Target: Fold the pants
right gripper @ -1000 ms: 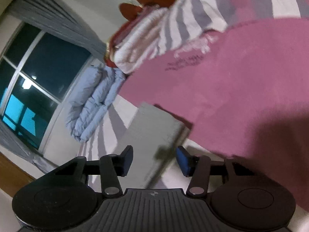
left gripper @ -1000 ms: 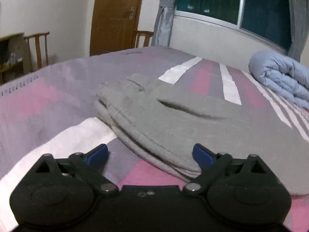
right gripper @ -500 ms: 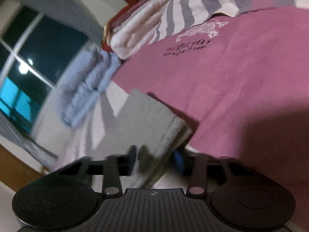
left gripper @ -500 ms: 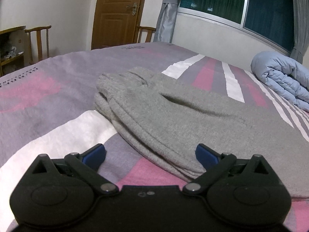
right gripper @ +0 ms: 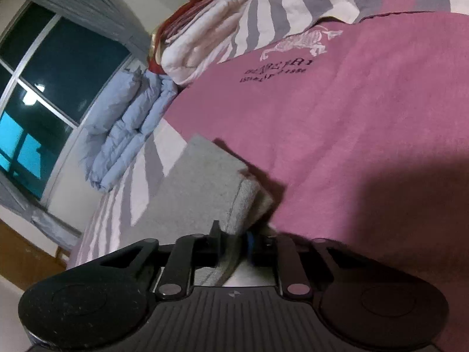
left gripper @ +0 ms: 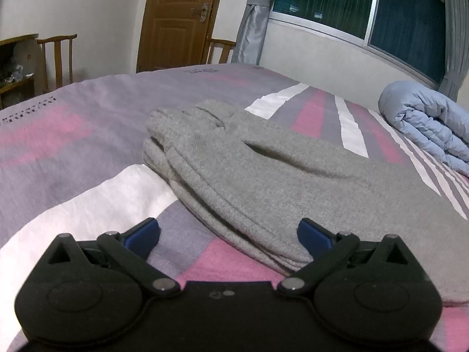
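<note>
Grey sweatpants [left gripper: 263,176] lie flat on the bed, waistband end towards the far left of the left wrist view. My left gripper [left gripper: 228,233] is open, its blue pads on either side of the near edge of the pants. In the right wrist view the leg end of the grey pants [right gripper: 202,193] lies on the pink sheet. My right gripper [right gripper: 233,242] is shut on the hem corner of that leg.
The bed has a pink, purple and white striped cover [left gripper: 73,146]. A rolled blue duvet [left gripper: 425,123] lies at the window side; it also shows in the right wrist view [right gripper: 126,129]. White and striped pillows [right gripper: 234,35] are stacked beyond. Wooden chairs [left gripper: 58,58] and a door [left gripper: 178,17] stand behind the bed.
My right gripper has moved onto the pants leg end and closed on its hem. My left gripper has stayed open and shifted only slightly at the pants edge.
</note>
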`<state>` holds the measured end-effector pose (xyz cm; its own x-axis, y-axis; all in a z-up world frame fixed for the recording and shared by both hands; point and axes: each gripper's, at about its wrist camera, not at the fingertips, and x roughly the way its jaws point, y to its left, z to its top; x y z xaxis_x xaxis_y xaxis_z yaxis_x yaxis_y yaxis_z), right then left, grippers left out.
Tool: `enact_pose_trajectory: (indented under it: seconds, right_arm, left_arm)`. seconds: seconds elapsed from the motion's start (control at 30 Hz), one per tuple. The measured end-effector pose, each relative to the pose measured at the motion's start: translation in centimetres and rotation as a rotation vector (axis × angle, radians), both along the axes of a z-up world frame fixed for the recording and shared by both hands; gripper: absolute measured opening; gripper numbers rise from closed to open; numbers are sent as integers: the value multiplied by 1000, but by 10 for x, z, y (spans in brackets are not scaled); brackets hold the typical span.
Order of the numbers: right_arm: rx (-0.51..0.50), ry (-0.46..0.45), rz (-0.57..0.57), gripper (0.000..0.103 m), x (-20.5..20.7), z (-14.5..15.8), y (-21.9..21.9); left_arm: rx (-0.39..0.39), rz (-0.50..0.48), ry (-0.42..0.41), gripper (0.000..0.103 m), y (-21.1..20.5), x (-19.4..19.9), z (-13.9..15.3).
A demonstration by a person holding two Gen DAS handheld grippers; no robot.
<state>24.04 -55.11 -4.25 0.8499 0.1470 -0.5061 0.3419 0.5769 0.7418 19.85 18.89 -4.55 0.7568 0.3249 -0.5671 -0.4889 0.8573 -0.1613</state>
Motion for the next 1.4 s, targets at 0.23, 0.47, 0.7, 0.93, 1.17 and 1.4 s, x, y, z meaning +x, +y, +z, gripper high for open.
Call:
enact_pose_trajectory:
  seconds: [0.23,0.47,0.7,0.93,1.17,1.4]
  right_arm:
    - [6,-56,49,69,-22,16,42]
    - [52,-21,44,35,5,4,41]
    - [116,-17,-4,16,15,-6,31]
    - [97,-4,-29,12,17,4,30]
    - [-189,-97,55,11,28,71,93]
    - [-342,-241,249,11,48,121,214]
  left_arm:
    - [-10,-2,-6,96,1,-1,0]
    - [-14,-2,-10,97,2,-2,0]
    - [-25,-6,-14,97,3,-2,0]
    - [-57,-19,-37,97,8,-7,1]
    - [48,59,-115,96,18,-31,19]
    - [54,208,-119,97,48,-59,26]
